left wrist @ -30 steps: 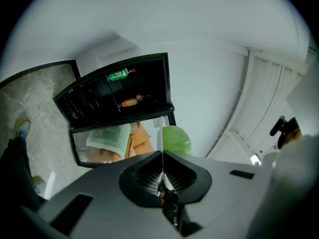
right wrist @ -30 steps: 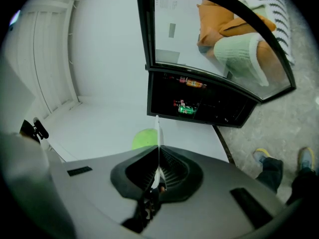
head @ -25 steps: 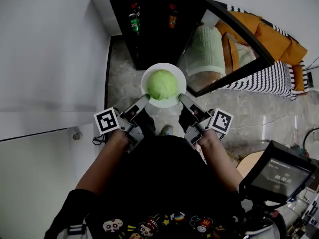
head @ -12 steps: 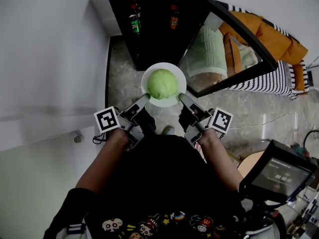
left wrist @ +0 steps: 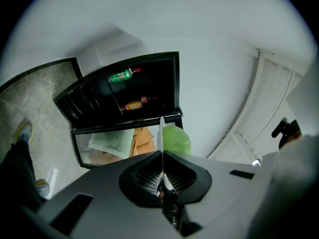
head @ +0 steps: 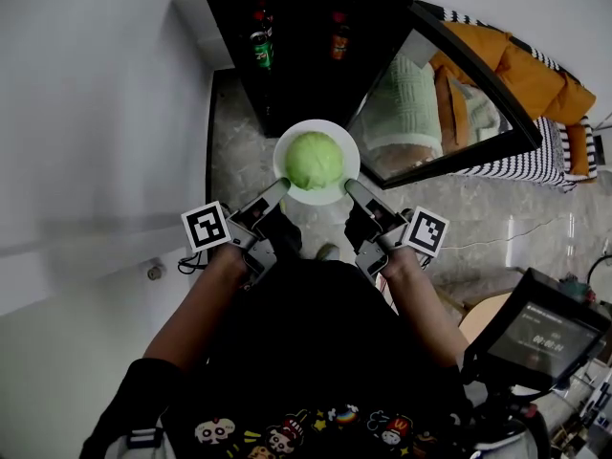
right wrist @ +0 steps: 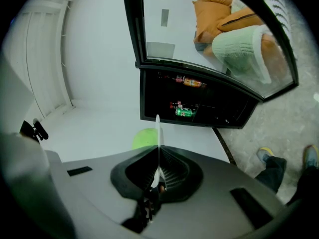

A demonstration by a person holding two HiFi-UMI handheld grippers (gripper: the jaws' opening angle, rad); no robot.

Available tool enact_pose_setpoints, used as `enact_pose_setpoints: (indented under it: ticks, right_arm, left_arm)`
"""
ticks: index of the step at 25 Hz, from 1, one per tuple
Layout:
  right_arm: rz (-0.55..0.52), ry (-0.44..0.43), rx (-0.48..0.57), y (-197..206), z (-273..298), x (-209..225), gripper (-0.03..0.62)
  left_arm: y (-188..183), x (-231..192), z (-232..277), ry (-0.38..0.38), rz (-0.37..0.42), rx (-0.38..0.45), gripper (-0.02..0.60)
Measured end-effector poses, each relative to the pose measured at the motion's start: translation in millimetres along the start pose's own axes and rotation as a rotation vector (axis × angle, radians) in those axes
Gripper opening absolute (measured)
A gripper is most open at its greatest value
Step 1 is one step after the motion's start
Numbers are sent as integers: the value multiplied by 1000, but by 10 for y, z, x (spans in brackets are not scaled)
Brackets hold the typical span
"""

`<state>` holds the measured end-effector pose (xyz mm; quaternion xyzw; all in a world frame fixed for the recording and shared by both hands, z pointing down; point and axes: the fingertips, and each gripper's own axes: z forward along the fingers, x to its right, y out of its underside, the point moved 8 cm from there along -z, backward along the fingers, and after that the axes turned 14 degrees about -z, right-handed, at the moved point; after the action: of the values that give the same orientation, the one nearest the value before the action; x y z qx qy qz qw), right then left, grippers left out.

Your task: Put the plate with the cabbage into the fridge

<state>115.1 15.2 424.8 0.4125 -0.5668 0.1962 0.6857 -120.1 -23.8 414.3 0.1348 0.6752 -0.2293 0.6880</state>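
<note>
While both grippers hold it, the plate (head: 353, 155) hangs in the air with the cabbage (head: 316, 161) sitting on its middle. The left gripper (head: 277, 191) has its jaws pinched on the near-left rim, and the right gripper (head: 352, 189) has its jaws pinched on the near-right rim. Below is the stone floor (head: 234, 156). The plate is just in front of the open black fridge (head: 287, 8), whose glass door (head: 449, 98) is swung out to the right. Inside is a green can (head: 259, 48) on a shelf.

One plate (head: 316, 125), one cabbage (head: 315, 160), one fridge (head: 229, 36) (door open), and two claws: left claw (head: 280, 186), right claw (head: 350, 186).
</note>
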Motion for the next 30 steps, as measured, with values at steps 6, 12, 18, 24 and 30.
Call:
enact_pose_setpoints:
  ticks: [6, 12, 18, 24, 30]
  right_arm:
    - [2, 7, -2, 0, 16, -3, 15]
    - [12, 10, 3, -2, 9, -6, 15]
    - [22, 5, 12, 2, 8, -10, 15]
    - [36, 5, 24, 12, 0, -13, 15]
    - [38, 3, 26, 8, -7, -12, 15]
  left_arm:
    - [-12, 6, -8, -1, -14, 7, 9]
    - [-1, 4, -7, -3, -16, 11, 9]
    - [3, 15, -3, 0, -12, 16, 9]
    - [0, 39, 1, -3, -3, 10, 9]
    - [-3, 61, 10, -8, 5, 4, 9]
